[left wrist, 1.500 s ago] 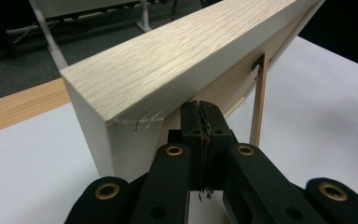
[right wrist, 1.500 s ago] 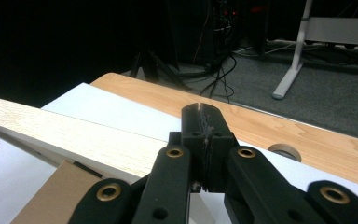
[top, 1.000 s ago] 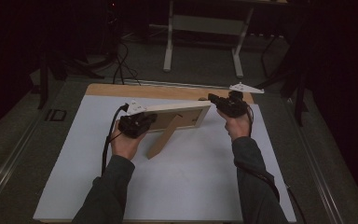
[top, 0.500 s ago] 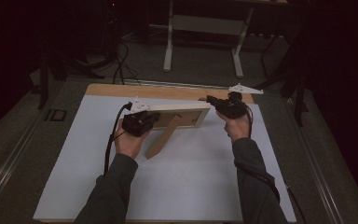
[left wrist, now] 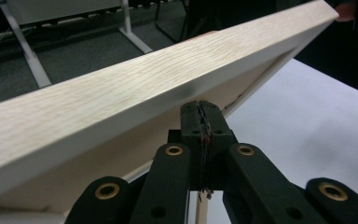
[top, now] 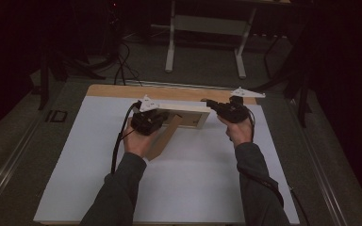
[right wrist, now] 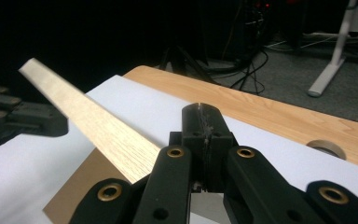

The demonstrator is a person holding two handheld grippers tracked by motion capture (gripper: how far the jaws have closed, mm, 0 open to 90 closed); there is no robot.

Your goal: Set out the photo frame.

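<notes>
A light oak-grained rectangular wooden picture frame [top: 185,113] stands tilted above the white sheet [top: 179,188] that covers most of the pale wooden surface [top: 113,90], held between the two grippers near the far edge of that sheet. Its top rail shows fine straight grain and a smooth, squared profile in the left gripper view [left wrist: 135,93], with a paler, matt inner face below it. A flat brown cardboard easel leg [top: 162,139] slants from the back of the frame down toward the sheet. The left gripper [top: 147,121], black and blocky with a grey three-cornered plate on top, sits at the frame's left end; in its own view the two black jaws [left wrist: 200,109] meet tip to tip with no gap, pressed against the underside of the frame's rail, though whether a thin edge is pinched between them cannot be told. The right gripper [top: 226,109] is at the frame's right end; its jaws [right wrist: 200,114] are likewise closed together, and the rail runs just beside them to the left, its near end hidden behind the jaw linkage. A round cut-out [right wrist: 325,148] in the bare wooden strip is partly cut off. The room beyond is dark, with cables and a pale metal stand barely visible.
</notes>
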